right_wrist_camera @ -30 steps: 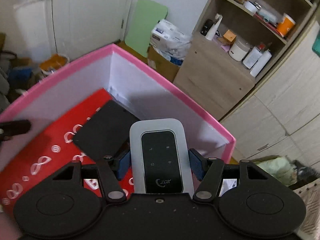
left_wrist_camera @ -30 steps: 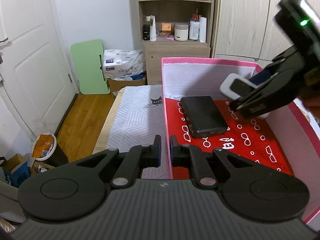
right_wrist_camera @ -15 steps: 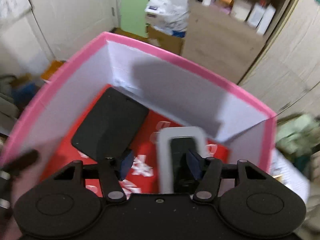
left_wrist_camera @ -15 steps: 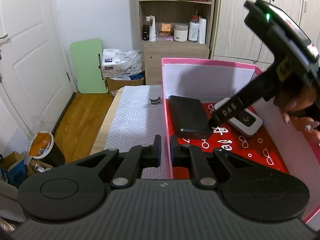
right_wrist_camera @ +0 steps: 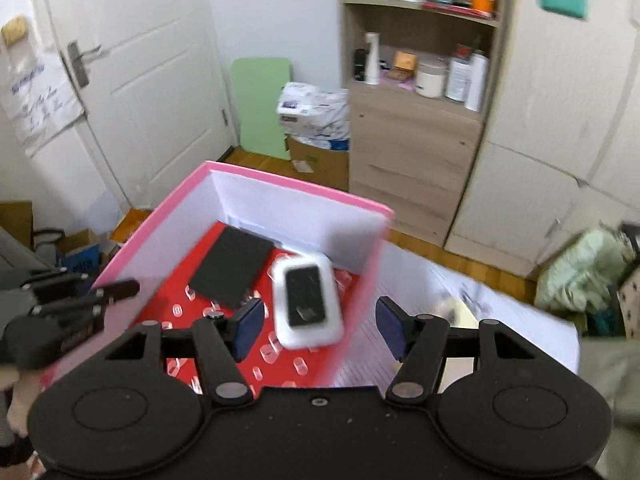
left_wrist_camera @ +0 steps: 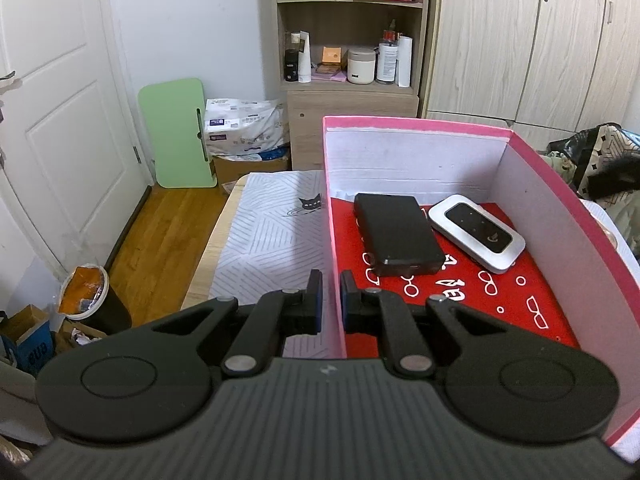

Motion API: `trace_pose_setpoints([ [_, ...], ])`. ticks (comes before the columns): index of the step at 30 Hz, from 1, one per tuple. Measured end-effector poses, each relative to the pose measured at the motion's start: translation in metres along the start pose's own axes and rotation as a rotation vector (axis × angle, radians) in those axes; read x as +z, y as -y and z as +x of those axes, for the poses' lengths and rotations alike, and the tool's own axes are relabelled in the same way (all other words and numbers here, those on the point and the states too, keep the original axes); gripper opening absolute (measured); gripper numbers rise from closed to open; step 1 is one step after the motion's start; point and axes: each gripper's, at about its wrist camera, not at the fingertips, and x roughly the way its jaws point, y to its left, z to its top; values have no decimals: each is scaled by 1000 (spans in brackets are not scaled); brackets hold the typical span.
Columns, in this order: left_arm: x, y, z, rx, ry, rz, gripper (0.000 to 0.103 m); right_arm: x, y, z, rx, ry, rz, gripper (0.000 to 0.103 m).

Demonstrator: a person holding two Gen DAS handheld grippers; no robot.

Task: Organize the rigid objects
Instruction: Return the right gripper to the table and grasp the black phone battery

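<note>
Two flat devices already lie on the red patterned floor of the pink-rimmed cardboard box with white inner walls [left_wrist_camera: 416,148]: a black rectangular slab, probably a power bank or drive [left_wrist_camera: 396,236], near the far wall, and a white pocket router with a dark glossy face [left_wrist_camera: 476,232] just beside it on its right, the two close together, though whether they touch is hard to tell. The left gripper [left_wrist_camera: 330,300] has its jaws nearly together, pinching the box's near-left wall between the blue pads, which seems to steady the box. The right gripper [right_wrist_camera: 320,326] stands wide apart with nothing between its pads; it hangs above the box's right wall, and the router lies below and beyond it, free of the pads. The box rests on a white striped cloth with a small cat print [left_wrist_camera: 268,232]. Judged from this, the placing of the router is done. What remains is uncertain: a pale blurred object shows on the cloth outside the box beyond the right pad, and it may be next, but I cannot identify it.
</note>
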Motion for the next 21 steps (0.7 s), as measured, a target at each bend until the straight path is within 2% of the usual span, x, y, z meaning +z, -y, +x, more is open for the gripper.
trace_pose_setpoints([
  [5,0,2,0,8,-2,12,10,-43,34,-39,-33,55,75,67],
  [9,0,2,-1,17,-1,16,10,-79,53,-49,-46,61,119,67],
  [15,1,4,-1,23,-1,32,10,-123,72,-28,-21,18,206,67],
  [18,1,5,0,28,-2,36,10,-135,83,-10,41,2,296,67],
  [21,1,6,0,33,-3,41,10,-135,87,12,67,-23,342,67],
])
